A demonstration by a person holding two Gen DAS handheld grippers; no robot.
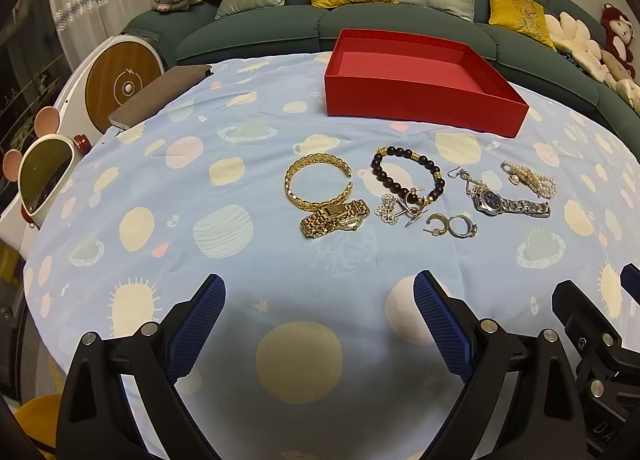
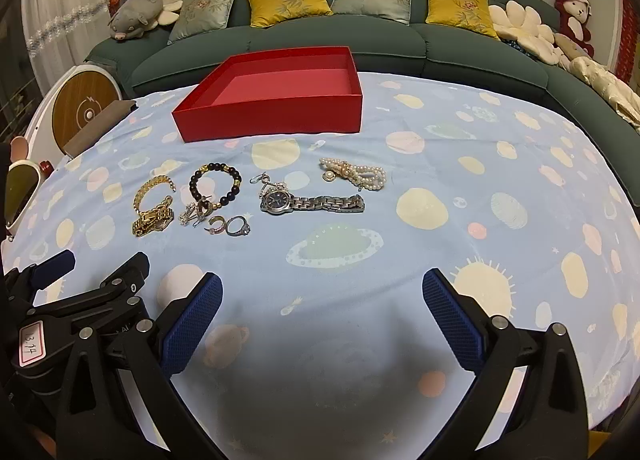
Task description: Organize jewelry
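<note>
Left wrist view is showing the left claw (image 1: 318,320) gaping wide, released, grasping nothing and hovering over the tabletop (image 1: 240,280) near its front edge. Right wrist view is showing the right claw (image 2: 322,318) likewise spread wide and carrying nothing. A red box (image 1: 416,96) is sitting toward the far edge, its inside bare. Between box and claws the jewelry is lying loose on the cloth: gold bangle (image 1: 318,184), gold watch (image 1: 336,217), bead bracelet (image 1: 408,174), ring (image 1: 461,226), silver watch (image 2: 310,202), pearl bracelet (image 2: 356,174).
</note>
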